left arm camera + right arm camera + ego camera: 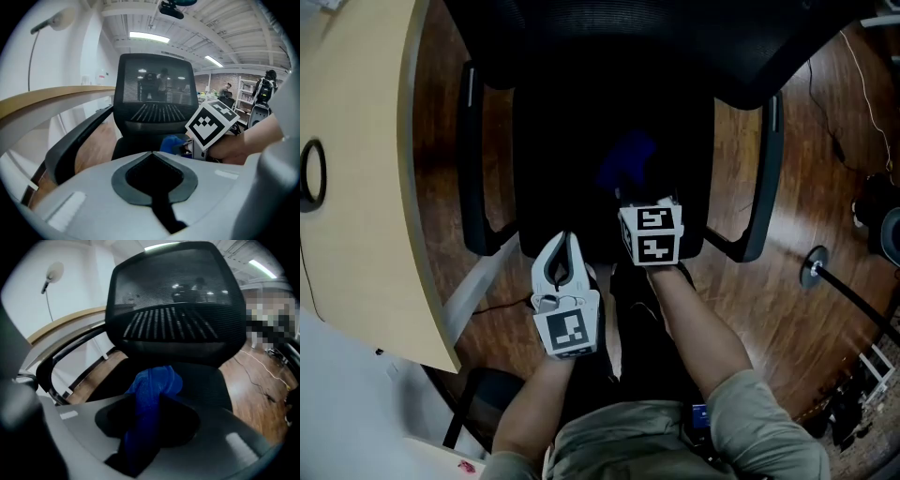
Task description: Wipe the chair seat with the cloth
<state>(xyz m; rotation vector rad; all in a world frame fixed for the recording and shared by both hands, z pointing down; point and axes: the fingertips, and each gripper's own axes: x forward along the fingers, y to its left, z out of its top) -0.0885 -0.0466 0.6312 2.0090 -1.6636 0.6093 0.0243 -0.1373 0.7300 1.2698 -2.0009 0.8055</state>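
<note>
Pinching a bunched blue cloth (152, 378) between the fingers of the right gripper (152, 401), with one fold running back through the narrow gap between them and the bulk bulging out ahead of the tips. Hovering with that cloth over the black chair seat (572, 141), near its middle, at 12 o'clock of the marker cube (652, 232) in the head view; hard to tell whether touching the seat fabric or hanging just above it. At 7 o'clock of the right gripper, close beside it but apart, the left gripper (151, 155) with its fingers pressed together on nothing, tips at the front edge of the seat and pointing toward 12 o'clock. Straight ahead at 12 o'clock in both gripper views, a black mesh backrest (176, 305), upright behind the seat. At 9 o'clock of the seat a dark left armrest (473, 159), at 3 o'clock a matching right armrest (764, 178). Beyond the left armrest, further toward 9 o'clock, a pale wooden surface (356, 234) with a curved edge and a black ring (311, 173) set in it near the picture's border. Under all of it a brown wooden floor (787, 300), with a thin cable (862, 94) lying on it at 2 o'clock of the seat
</note>
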